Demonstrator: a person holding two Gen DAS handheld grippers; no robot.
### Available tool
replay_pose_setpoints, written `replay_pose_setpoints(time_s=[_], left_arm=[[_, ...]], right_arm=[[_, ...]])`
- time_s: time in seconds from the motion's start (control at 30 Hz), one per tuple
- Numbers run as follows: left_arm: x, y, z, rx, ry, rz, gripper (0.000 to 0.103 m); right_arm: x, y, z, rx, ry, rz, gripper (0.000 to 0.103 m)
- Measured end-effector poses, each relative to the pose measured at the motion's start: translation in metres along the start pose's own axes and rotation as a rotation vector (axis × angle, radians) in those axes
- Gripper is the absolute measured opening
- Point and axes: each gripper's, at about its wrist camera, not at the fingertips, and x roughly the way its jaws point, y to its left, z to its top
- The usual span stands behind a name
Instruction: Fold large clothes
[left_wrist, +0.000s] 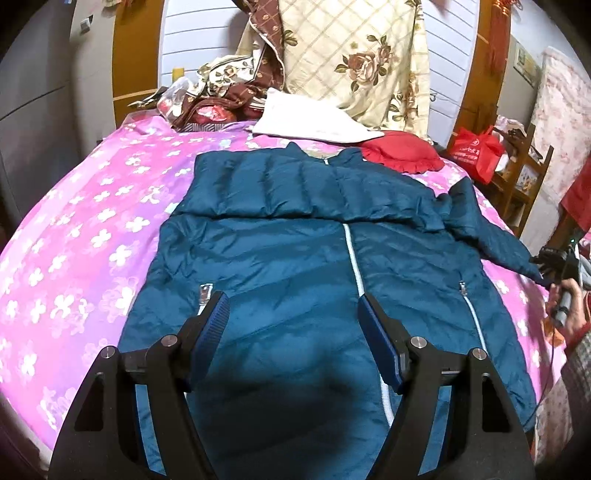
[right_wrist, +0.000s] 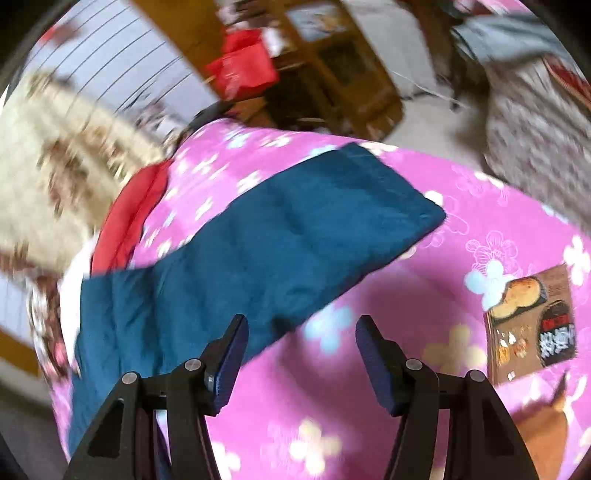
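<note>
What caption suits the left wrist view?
Open left gripper above a teal puffer jacket spread on a pink floral bedspread.

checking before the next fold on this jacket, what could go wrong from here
1. One sleeve lies folded across the chest of the teal puffer jacket; dragging the body could slide it off.
2. The other sleeve lies out on the pink bedspread, and both the right hand-held gripper and the left hand-held gripper stand open and empty, so nothing pins the fabric.
3. A red cushion touches the collar and could catch.
</note>
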Motion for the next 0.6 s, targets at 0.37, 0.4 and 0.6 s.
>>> replay_pose_setpoints(time_s=[0.37,0.4,0.6], left_arm=[[0.004,0.006,-0.002,-0.048,0.029,0.012,0.072],[0.005,0.008,-0.003,-0.054,0.034,0.011,0.072],[0.005,0.023,-0.009,-0.099,0.037,0.004,0.072]], right_arm=[[0.032,-0.013,0.035,0.084,-0.047,-0.037,0.007],[0.028,-0.011,0.037,0.064,-0.059,-0.047,0.005],[-0.044,0.052,0.064,-0.143,-0.216,-0.115,0.003]])
